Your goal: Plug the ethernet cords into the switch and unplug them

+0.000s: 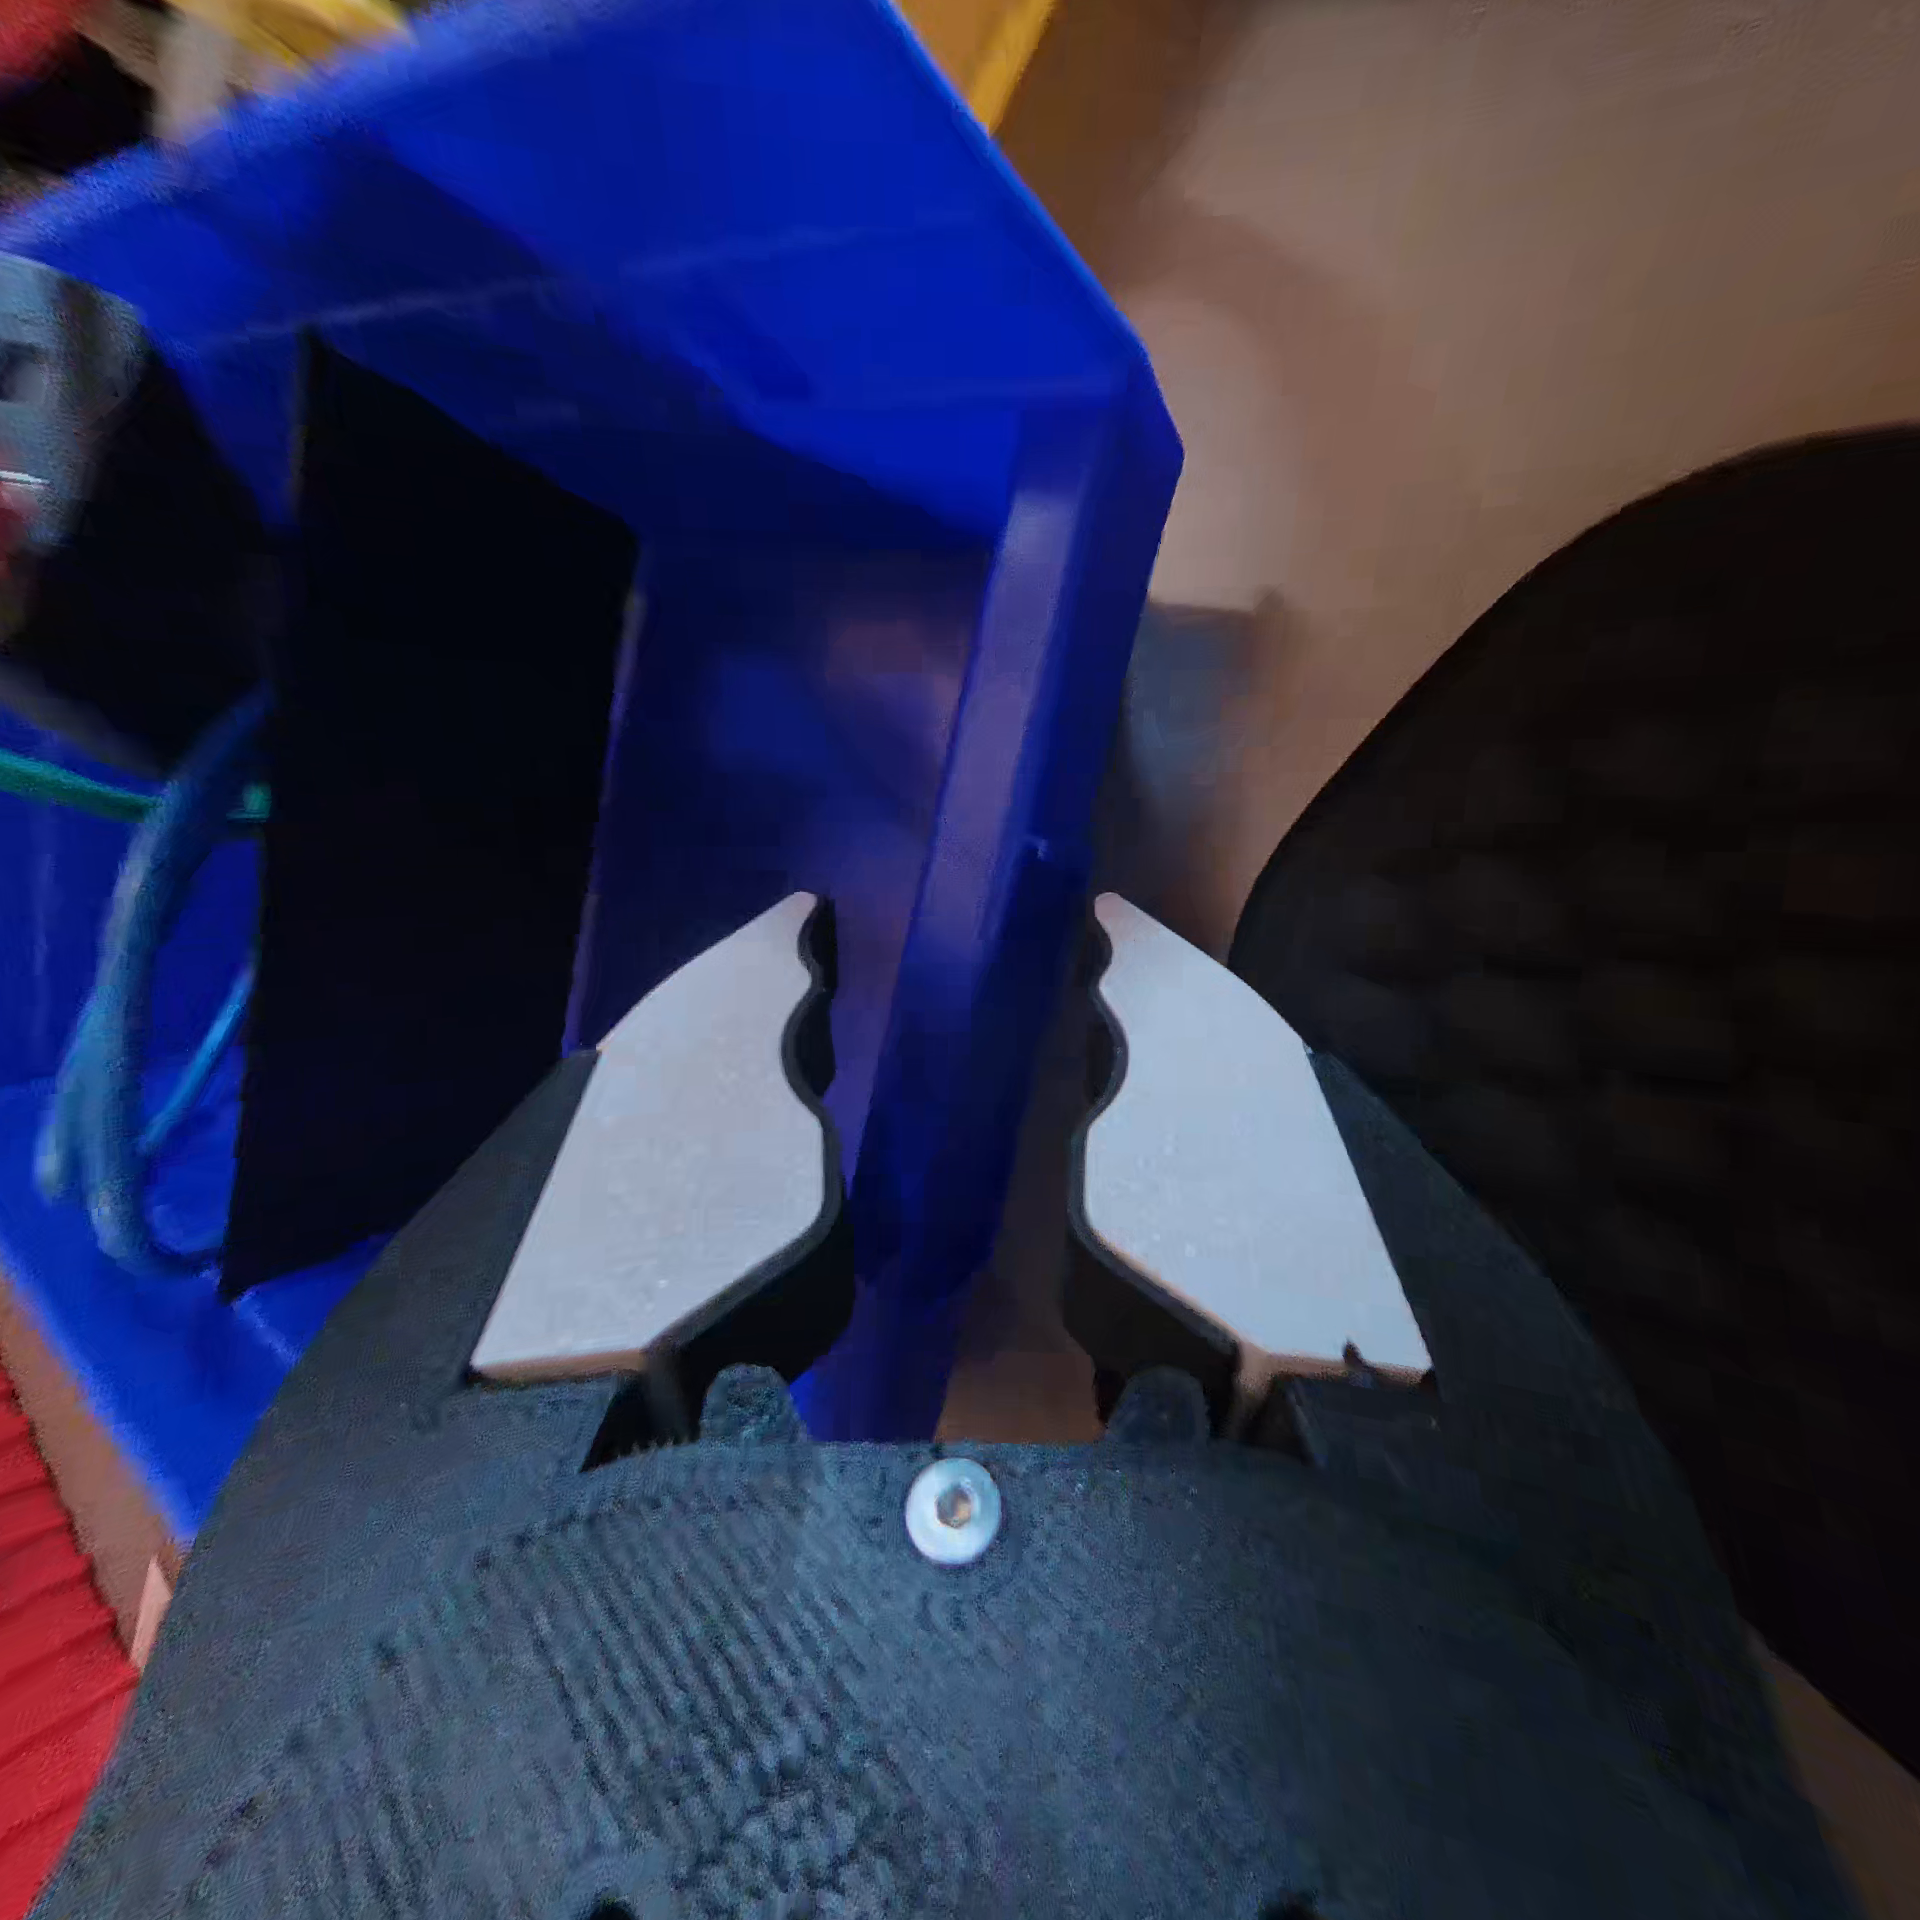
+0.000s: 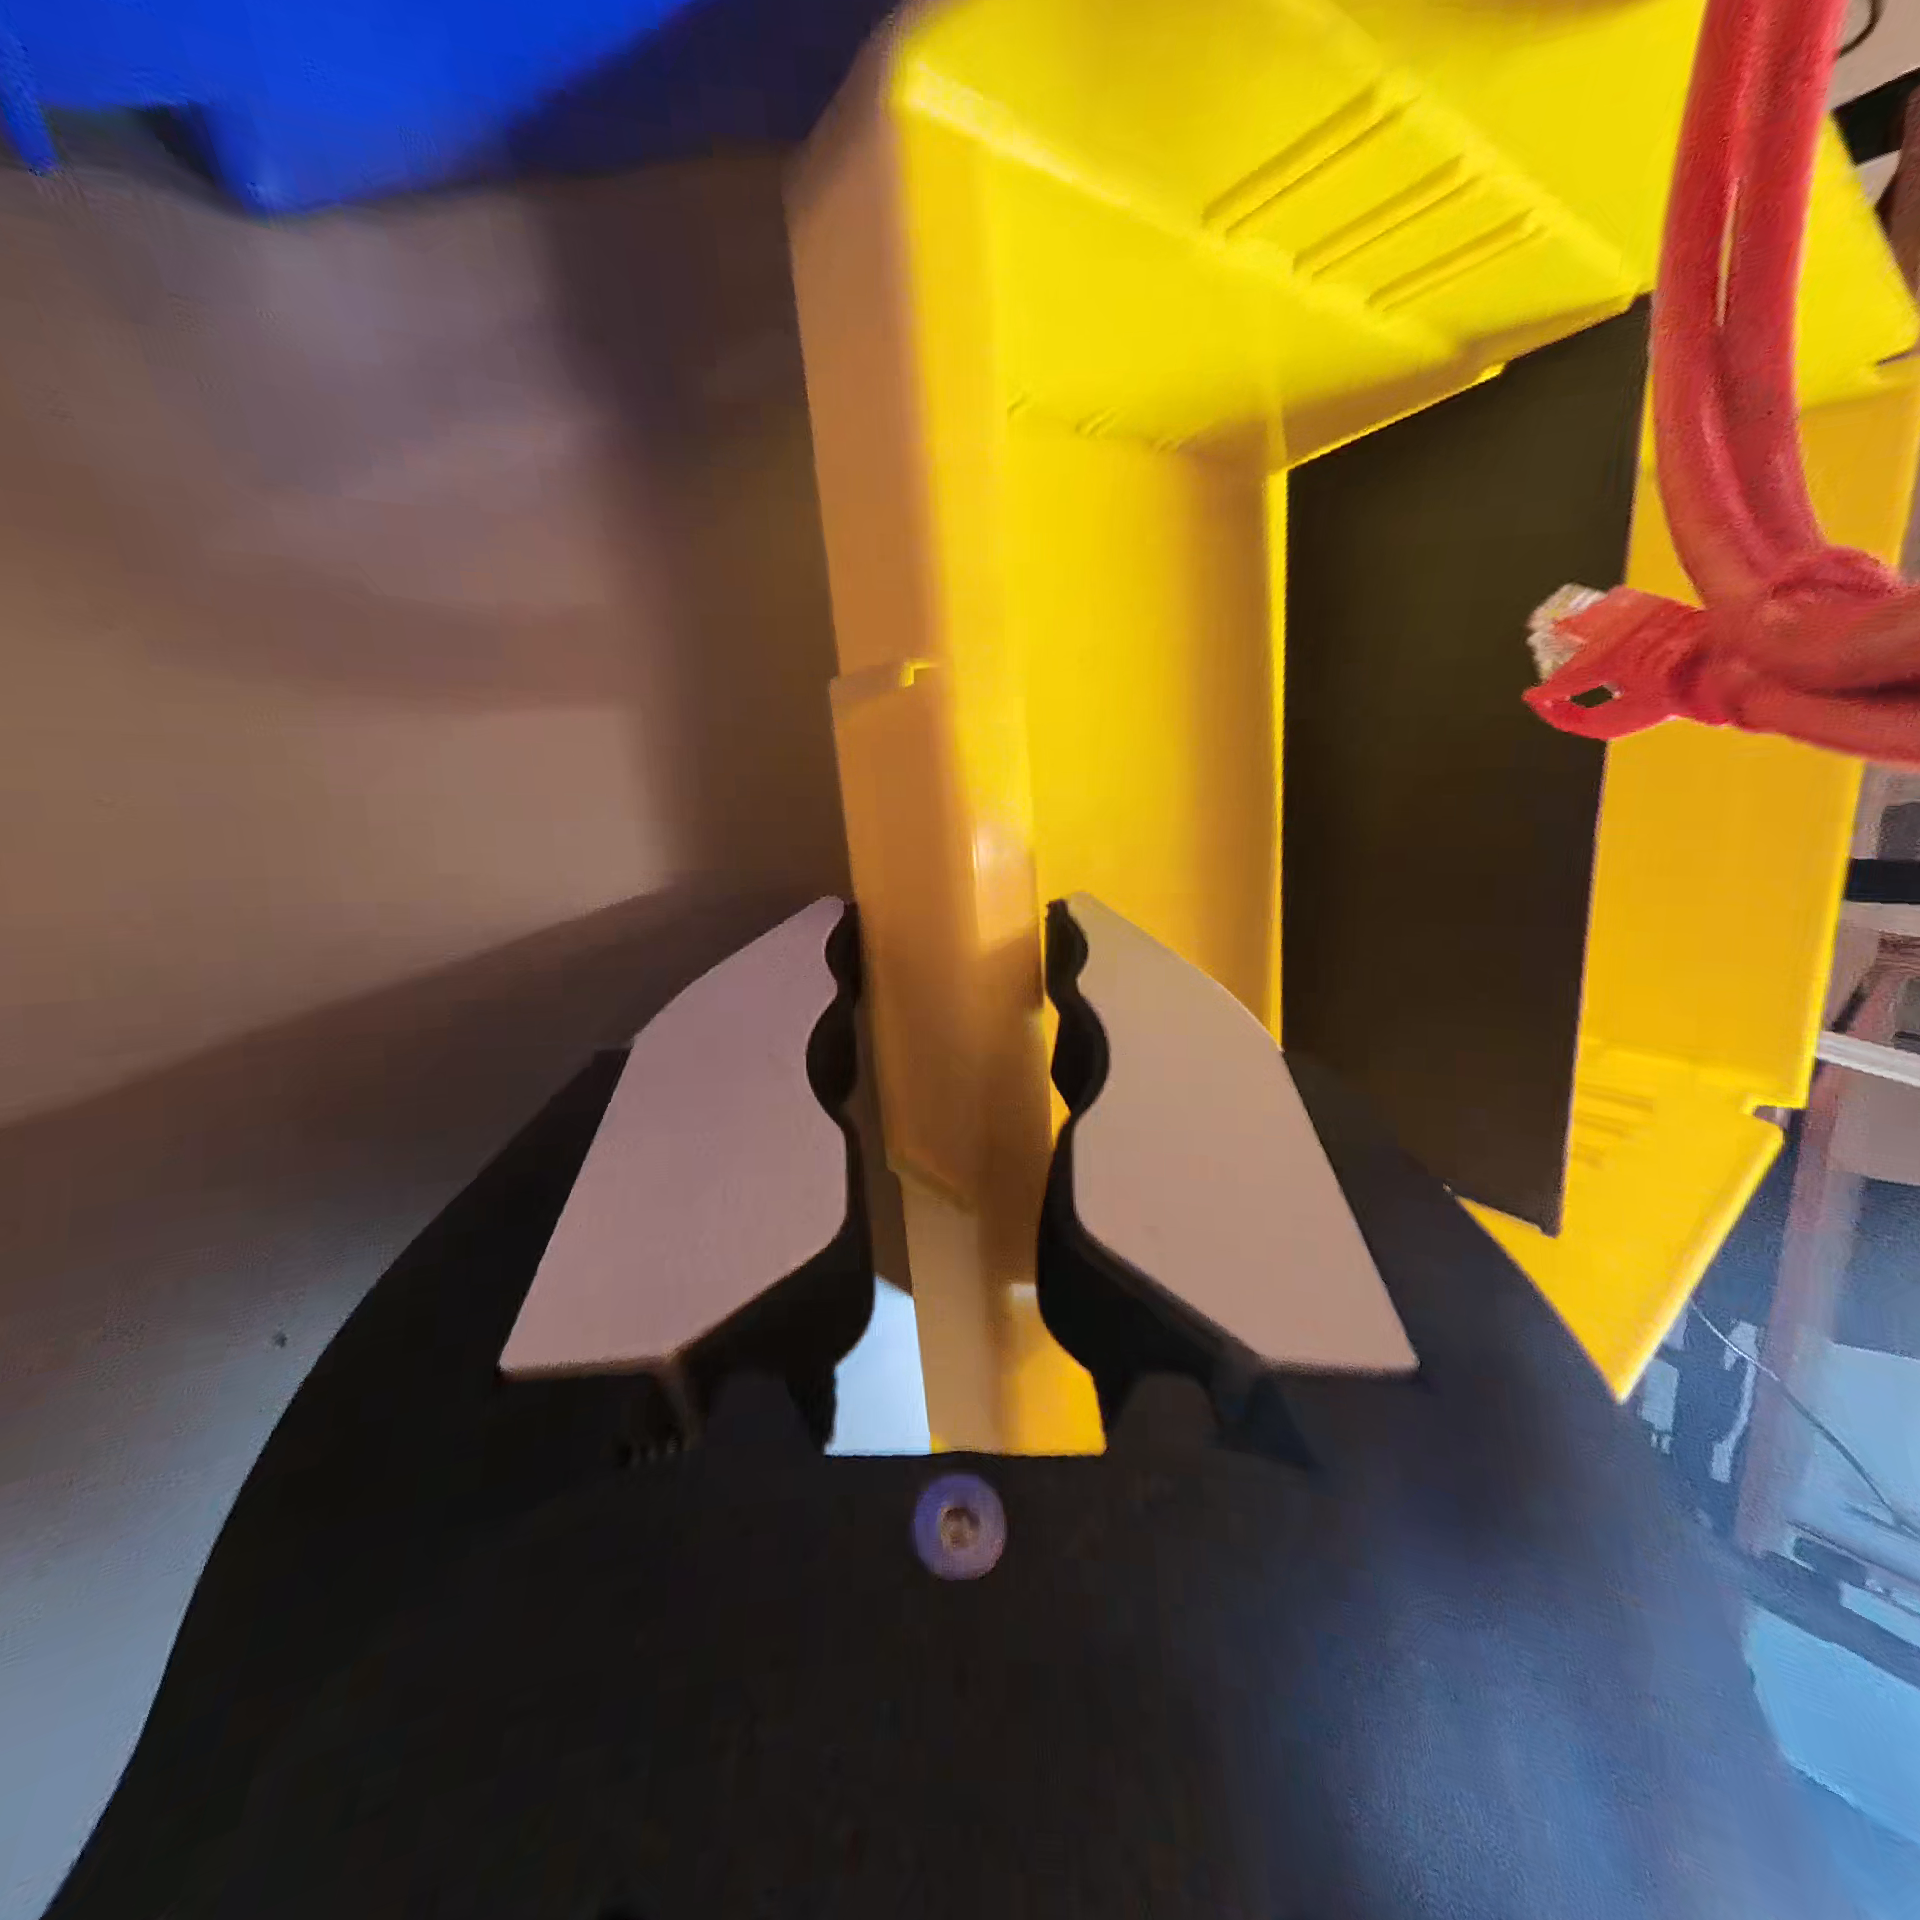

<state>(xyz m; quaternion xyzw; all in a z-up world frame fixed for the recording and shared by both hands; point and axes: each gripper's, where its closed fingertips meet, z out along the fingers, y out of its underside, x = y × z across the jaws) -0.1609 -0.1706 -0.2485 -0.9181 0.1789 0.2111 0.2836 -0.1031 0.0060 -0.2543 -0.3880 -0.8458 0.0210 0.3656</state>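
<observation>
In the left wrist view my left gripper (image 1: 961,914) is shut on the side wall of a blue bin (image 1: 644,260), which is tipped on its side and blurred. Blue and green cords (image 1: 135,935) lie inside it beside a black panel (image 1: 436,810). In the right wrist view my right gripper (image 2: 951,914) is shut on the wall of a yellow bin (image 2: 1143,312), also tipped, with a black panel (image 2: 1455,779) inside. A red ethernet cord (image 2: 1745,416) hangs at its open mouth, and its clear-tipped plug (image 2: 1590,644) points left. No switch shows in either view.
A brown tabletop (image 2: 364,520) lies behind the bins. The blue bin also shows at the top left of the right wrist view (image 2: 312,94). A black mesh chair seat (image 1: 1610,935) is to the right of the left gripper. Red cloth (image 1: 52,1610) is at the lower left. Tip to tip, the grippers are about 20 centimetres apart.
</observation>
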